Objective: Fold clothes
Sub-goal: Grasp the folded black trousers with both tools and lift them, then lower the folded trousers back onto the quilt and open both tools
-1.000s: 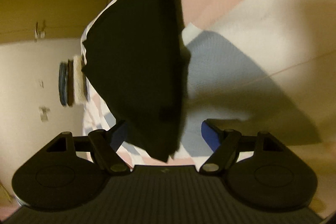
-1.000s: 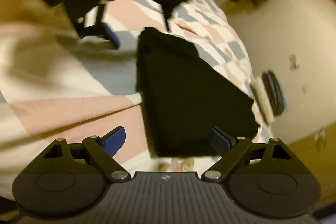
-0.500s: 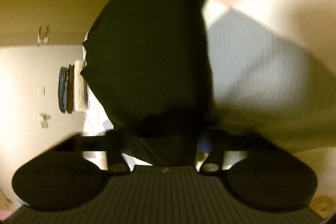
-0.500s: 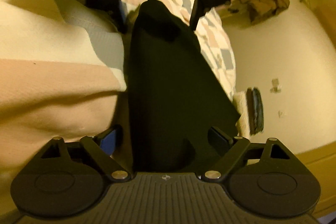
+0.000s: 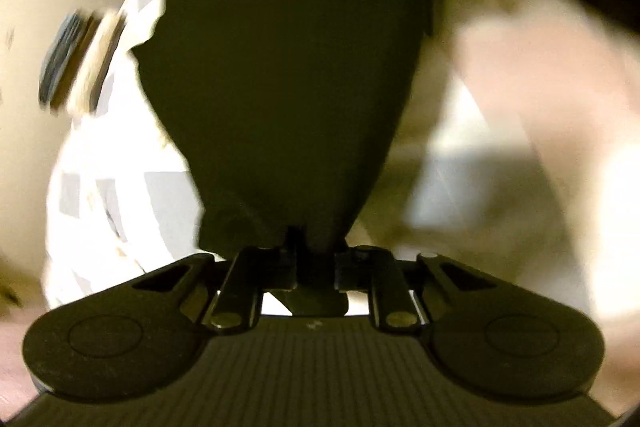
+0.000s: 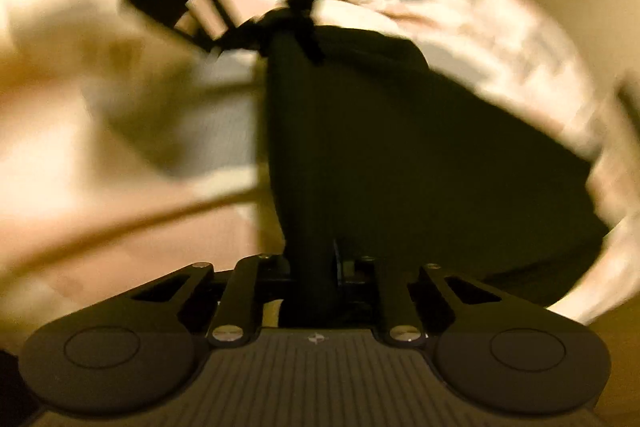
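Both grippers pinching one dark garment over the bed.

My left gripper and right gripper are each closing, and the frames show the black garment bunched between both pairs of jaws, stretched from one gripper to the other above the patchwork bedspread. I judge the risks thus: each pinch takes only a small bunch of edge, so a quick pull apart could slide the cloth out; uneven lifting could skew the fold line; blur hides how deep the cloth sits. I read no brand, label or writing; only a small emblem marks each gripper body.
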`<state>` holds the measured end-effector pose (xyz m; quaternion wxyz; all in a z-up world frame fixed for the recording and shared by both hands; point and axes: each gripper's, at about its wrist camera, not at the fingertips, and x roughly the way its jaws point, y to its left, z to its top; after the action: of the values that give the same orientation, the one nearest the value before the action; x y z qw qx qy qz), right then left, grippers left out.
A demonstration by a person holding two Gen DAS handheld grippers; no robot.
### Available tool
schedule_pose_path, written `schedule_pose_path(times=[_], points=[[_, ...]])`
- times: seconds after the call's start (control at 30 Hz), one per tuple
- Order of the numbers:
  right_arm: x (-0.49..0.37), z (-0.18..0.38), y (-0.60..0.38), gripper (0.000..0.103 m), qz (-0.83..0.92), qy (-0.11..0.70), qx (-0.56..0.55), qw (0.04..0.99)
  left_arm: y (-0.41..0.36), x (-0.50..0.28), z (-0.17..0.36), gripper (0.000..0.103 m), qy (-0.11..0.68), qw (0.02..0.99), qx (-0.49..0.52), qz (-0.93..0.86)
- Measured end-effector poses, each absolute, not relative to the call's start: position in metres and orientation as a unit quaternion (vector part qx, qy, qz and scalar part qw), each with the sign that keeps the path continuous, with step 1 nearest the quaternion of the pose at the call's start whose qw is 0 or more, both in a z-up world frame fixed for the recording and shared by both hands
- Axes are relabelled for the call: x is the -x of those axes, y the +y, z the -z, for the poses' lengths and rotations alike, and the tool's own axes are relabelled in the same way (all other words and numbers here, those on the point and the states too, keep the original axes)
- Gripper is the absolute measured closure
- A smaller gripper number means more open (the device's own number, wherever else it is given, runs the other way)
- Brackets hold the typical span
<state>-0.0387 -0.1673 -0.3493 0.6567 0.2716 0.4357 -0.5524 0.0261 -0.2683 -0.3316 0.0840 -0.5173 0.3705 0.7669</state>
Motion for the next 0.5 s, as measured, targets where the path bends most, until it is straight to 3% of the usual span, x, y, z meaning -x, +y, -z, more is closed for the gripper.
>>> schedule_pose_path(times=[0.13, 0.23, 0.33, 0.4, 0.5], points=[[0.143, 0.31, -0.185, 0.093, 0.501, 0.298, -0.405, 0.704, -0.295, 0.053, 0.268, 0.09, 0.288, 0.038, 0.514, -0.807], [0.223, 0.292, -0.199, 0.093, 0.492, 0.23, -0.452, 0.708, -0.314, 0.127, 0.253, 0.087, 0.245, 0.007, 0.51, -0.825], [0.312, 0.286, -0.222, 0.093, 0.496, 0.177, -0.488, 0.696, -0.345, 0.202, 0.253, 0.077, 0.168, -0.045, 0.504, -0.846], [0.364, 0.294, -0.239, 0.093, 0.498, 0.159, -0.509, 0.684, -0.37, 0.236, 0.255, 0.061, 0.084, -0.096, 0.488, -0.863], [0.427, 0.321, -0.263, 0.093, 0.494, 0.143, -0.549, 0.658, -0.398, 0.257, 0.259, 0.062, -0.038, -0.156, 0.461, -0.873]])
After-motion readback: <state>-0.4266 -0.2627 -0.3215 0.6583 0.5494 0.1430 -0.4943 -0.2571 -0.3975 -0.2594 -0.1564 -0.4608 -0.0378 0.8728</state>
